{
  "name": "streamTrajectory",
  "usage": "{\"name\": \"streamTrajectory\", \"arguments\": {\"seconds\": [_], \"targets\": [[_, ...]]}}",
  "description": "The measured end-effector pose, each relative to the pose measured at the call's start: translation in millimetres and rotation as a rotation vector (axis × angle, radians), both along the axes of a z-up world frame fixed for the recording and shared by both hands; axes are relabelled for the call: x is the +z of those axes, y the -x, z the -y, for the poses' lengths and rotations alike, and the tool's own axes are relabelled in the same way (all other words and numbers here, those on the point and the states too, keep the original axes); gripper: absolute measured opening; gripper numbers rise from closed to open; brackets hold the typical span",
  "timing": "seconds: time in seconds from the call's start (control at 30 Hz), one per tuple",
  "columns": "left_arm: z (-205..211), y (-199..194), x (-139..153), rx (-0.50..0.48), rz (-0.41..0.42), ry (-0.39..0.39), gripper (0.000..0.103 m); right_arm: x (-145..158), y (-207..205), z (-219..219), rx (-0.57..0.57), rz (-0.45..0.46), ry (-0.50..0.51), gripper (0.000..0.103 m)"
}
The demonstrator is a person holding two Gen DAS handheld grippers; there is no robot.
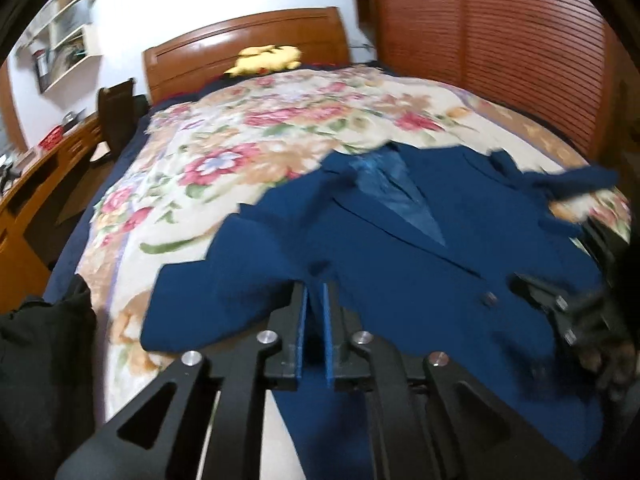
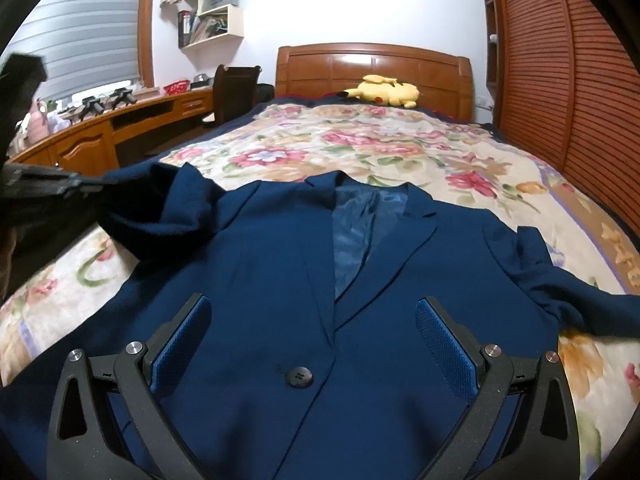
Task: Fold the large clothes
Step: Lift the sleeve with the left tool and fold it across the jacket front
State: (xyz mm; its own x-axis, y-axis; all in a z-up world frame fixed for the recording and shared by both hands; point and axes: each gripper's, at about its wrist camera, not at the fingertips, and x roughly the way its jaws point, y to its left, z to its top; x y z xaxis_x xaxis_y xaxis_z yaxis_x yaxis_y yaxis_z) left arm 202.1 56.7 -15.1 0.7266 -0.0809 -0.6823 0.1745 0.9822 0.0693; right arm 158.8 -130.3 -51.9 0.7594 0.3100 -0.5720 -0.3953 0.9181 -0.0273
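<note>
A dark blue suit jacket (image 2: 260, 272) lies face up on the floral bedspread (image 2: 400, 148), lapels and shiny lining toward the headboard. My left gripper (image 1: 316, 286) is shut on the jacket's left sleeve (image 2: 160, 208); blue cloth fills the narrow gap between its pads. In the right wrist view the left gripper (image 2: 80, 184) holds that sleeve lifted off the bed at the left edge. My right gripper (image 2: 313, 300) stands open just above the jacket front, with the black button (image 2: 299, 376) between its fingers. It appears blurred at the right of the left wrist view as the right gripper (image 1: 552, 304). The other sleeve (image 2: 560, 280) lies flat, stretched to the right.
A yellow plush toy (image 2: 384, 90) rests by the wooden headboard (image 2: 372, 64). A slatted wooden wardrobe (image 2: 568, 80) lines the right side of the bed. A curved desk (image 2: 120, 120) with a chair (image 2: 234, 88) runs along the left. Dark clothing of the person (image 1: 44, 360) fills the lower left.
</note>
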Motion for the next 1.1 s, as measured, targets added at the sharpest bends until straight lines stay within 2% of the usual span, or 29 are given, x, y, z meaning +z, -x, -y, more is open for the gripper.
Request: {"name": "streamTrajectory", "arguments": {"seconds": [0.13,0.2,0.43,0.83,1.1], "targets": [[-1.5,23.4,4.9,-0.005,0.02,0.017,0.028,0.1,0.0,-0.9,0.003,0.0,-0.002,0.103],[-3.4,25.5,5.7,0.01,0.033,0.005,0.034,0.3,2.6,-2.1,0.01,0.003,-0.002,0.103],[-46.7,12.8,-10.7,0.096,0.003,0.043,0.046,-1.3,10.1,-11.6,0.032,0.004,0.011,0.103],[-128.2,-29.1,-69.6,0.291,-0.081,0.052,0.049,-1.9,11.1,-18.5,0.044,0.003,0.02,0.103],[-159.8,-42.9,-86.9,0.359,-0.099,0.06,0.049,-6.3,9.8,-24.8,0.052,-0.006,0.035,0.103]]}}
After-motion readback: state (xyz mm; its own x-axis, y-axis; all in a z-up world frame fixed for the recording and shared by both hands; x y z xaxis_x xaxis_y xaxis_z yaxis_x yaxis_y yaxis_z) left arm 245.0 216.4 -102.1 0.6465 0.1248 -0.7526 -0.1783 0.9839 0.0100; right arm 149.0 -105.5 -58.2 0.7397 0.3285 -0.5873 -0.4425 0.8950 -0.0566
